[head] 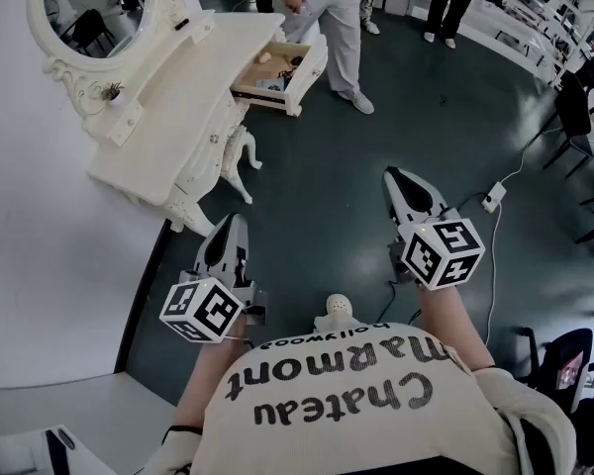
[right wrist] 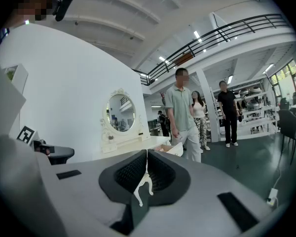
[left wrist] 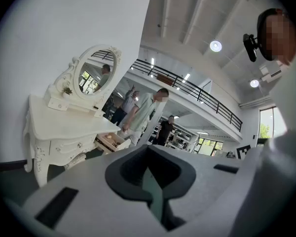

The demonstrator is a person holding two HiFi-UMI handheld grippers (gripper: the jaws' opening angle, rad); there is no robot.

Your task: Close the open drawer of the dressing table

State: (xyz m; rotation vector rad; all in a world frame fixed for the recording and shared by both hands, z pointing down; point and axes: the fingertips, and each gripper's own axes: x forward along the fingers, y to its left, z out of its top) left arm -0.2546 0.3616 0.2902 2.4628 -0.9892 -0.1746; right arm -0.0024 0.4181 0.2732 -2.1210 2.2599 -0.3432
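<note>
Shirt reads "Chateau Marmont Hollywood"; left gripper and right gripper fingers pressed together, empty; open drawer well ahead of them.

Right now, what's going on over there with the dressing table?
A person holding a gripper in each hand stands back from the white dressing table. Its drawer is pulled out, with small items inside. The left gripper and right gripper are both shut and empty. They are held out above the dark floor, well short of the drawer. A bystander stands right beside the open drawer. Nothing has touched the drawer yet, so closing it has not started.
</note>
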